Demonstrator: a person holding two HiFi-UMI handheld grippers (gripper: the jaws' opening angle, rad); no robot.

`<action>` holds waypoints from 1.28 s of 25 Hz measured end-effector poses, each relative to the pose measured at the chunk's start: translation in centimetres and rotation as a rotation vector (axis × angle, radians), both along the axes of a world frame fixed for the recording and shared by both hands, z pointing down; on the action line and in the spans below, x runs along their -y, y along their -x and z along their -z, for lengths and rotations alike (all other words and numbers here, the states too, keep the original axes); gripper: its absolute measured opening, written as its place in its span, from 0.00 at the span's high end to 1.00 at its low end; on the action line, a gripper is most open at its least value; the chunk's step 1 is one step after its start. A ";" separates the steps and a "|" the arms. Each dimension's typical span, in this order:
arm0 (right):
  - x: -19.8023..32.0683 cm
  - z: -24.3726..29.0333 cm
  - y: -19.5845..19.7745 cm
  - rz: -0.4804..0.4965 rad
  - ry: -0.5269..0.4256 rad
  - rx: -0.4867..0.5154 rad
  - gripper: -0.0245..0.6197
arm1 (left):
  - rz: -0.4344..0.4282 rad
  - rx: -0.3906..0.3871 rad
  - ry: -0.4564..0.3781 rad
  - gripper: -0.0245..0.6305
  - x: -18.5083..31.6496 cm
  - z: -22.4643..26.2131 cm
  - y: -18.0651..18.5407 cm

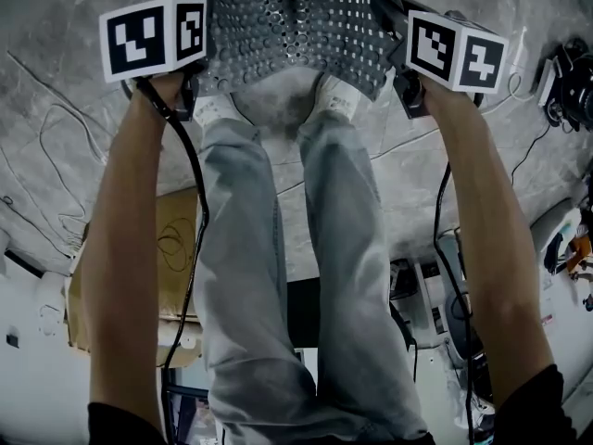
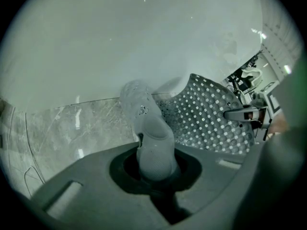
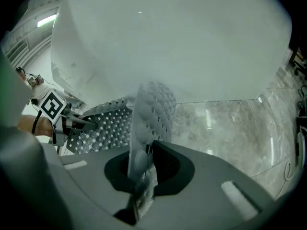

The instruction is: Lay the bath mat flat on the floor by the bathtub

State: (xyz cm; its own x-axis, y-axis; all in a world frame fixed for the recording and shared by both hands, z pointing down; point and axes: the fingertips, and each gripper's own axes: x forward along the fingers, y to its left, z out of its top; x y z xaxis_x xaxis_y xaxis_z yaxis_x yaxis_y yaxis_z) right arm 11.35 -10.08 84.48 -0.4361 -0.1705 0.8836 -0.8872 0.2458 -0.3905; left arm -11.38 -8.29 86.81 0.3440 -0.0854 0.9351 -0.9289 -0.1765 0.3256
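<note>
Two pairs of jaws: both closed on the bath mat (image 1: 296,26), one at each end of its held edge.
Left gripper (image 2: 156,164): pinches a bunched fold of the mat; the fold stands up out of the gap and leans away from the camera.
Right gripper (image 3: 140,171): clamps the mat's rim, which rises edge-on from between the jaws.
Mat: grey and perforated, studded with round bumps. It hangs slack between the two grippers, its middle sagging. In the head view it covers the toes of the white shoes (image 1: 338,95). Whether its low edge touches the floor I cannot tell.
Bathtub (image 2: 120,42): a white, rounded wall just beyond the mat, filling the upper part of both gripper views.
Floor (image 1: 56,91): glossy grey marble tile with pale veins.
Marker cubes (image 1: 153,37): one on each gripper, level with each other, flanking the mat.
Forearms (image 1: 130,248): bare, reaching down and forward on either side of the legs.
Legs: light jeans (image 1: 269,276), feet close together.
Black cable (image 1: 193,184): runs along the left forearm.
Cardboard box (image 1: 171,239): on the floor behind the left leg.
</note>
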 end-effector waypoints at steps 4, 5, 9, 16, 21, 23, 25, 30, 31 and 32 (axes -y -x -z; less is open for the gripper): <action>0.2 -0.8 -1.0 0.002 0.004 -0.029 0.93 | 0.005 0.016 0.009 0.91 -0.1 -1.0 0.5; 0.2 -0.9 -1.1 0.002 0.005 -0.036 0.93 | 0.009 0.021 0.013 0.91 -0.3 -1.4 0.8; -0.1 -1.8 -1.1 0.017 0.012 -0.054 0.93 | 0.015 0.038 0.026 0.91 -1.1 -3.1 2.2; -0.4 -3.2 -1.3 0.049 0.019 -0.096 0.93 | 0.033 0.055 0.050 0.91 -2.0 -5.4 4.3; -0.5 -4.0 -1.6 0.005 0.035 -0.103 0.93 | 0.031 0.080 0.058 0.91 -2.8 -6.6 5.5; -0.7 -4.5 -1.7 -0.003 0.046 -0.114 0.93 | 0.024 0.079 0.070 0.91 -3.0 -7.1 5.9; -0.6 -4.9 -1.9 -0.010 0.051 -0.124 0.93 | 0.021 0.078 0.079 0.91 -2.8 -7.5 6.2; -1.0 -6.2 -2.5 -0.019 0.058 -0.147 0.93 | 0.008 0.082 0.090 0.91 -3.4 -8.9 6.8; -1.1 -6.4 -2.6 -0.027 0.058 -0.149 0.93 | 0.008 0.083 0.091 0.91 -3.6 -9.2 7.0; -1.2 -6.7 -2.8 -0.037 0.059 -0.151 0.93 | 0.010 0.085 0.092 0.91 -3.7 -9.4 7.3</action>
State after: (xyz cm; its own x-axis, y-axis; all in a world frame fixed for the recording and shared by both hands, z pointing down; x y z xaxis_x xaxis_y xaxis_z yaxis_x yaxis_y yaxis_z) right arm 14.17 -8.92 91.15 -0.2924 -0.1300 0.9474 -0.9447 0.1929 -0.2651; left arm -18.66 -4.60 96.22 0.2623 -0.0006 0.9650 -0.9555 -0.1398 0.2596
